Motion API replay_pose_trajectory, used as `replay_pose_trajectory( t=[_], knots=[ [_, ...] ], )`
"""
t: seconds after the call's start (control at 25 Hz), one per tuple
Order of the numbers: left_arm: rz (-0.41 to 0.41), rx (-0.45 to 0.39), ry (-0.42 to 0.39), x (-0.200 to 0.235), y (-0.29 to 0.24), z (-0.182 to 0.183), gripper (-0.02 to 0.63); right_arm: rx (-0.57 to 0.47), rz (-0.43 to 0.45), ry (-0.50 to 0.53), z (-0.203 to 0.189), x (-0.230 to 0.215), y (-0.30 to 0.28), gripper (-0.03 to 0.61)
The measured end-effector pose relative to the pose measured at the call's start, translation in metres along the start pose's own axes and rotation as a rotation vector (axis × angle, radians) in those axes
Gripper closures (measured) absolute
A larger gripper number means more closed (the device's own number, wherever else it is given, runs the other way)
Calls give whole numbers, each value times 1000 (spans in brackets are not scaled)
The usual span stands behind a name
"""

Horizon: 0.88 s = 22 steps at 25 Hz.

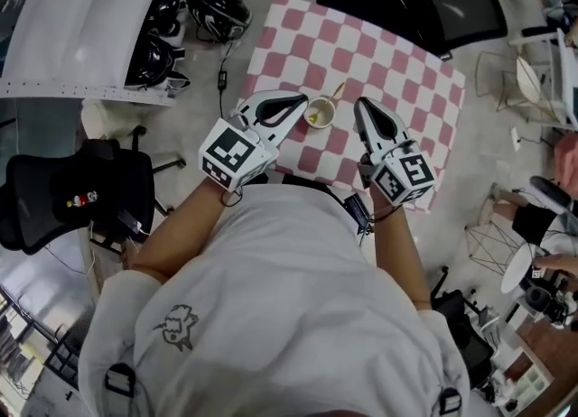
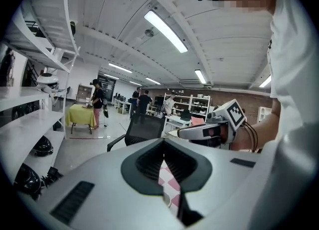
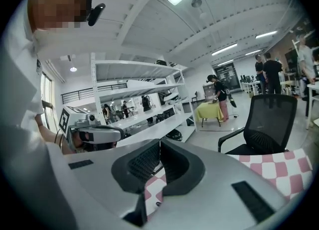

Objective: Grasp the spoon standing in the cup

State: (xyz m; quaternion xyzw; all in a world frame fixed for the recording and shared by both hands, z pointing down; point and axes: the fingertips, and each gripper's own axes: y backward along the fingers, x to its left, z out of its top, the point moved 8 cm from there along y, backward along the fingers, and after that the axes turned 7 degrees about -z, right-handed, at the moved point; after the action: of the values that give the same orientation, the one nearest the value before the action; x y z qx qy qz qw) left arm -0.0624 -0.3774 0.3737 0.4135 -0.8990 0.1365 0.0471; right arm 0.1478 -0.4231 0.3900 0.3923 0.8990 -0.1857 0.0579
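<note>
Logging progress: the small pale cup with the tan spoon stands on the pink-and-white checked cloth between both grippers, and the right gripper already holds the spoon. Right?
No. The right gripper holds nothing: the head view shows it shut beside the small pale cup, apart from the tan spoon. The rest stands.

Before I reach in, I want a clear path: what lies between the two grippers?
Only the cup with its spoon, on the cloth, seen in head view.
</note>
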Motion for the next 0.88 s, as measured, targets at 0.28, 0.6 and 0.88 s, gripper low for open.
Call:
replay_pose_trajectory(
  t=[0.28, 0.6, 0.88],
  knots=[
    [132, 13, 43, -10, -14, -15, 600, 50, 104, 6, -12, -31, -10, 546],
    [232, 39, 90, -21, -22, -41, 600, 95, 177, 12, -32, -53, -24, 545],
    [219, 96, 157, -17, -32, -73, 600, 169, 150, -51, -66, -68, -40, 545]
  ],
)
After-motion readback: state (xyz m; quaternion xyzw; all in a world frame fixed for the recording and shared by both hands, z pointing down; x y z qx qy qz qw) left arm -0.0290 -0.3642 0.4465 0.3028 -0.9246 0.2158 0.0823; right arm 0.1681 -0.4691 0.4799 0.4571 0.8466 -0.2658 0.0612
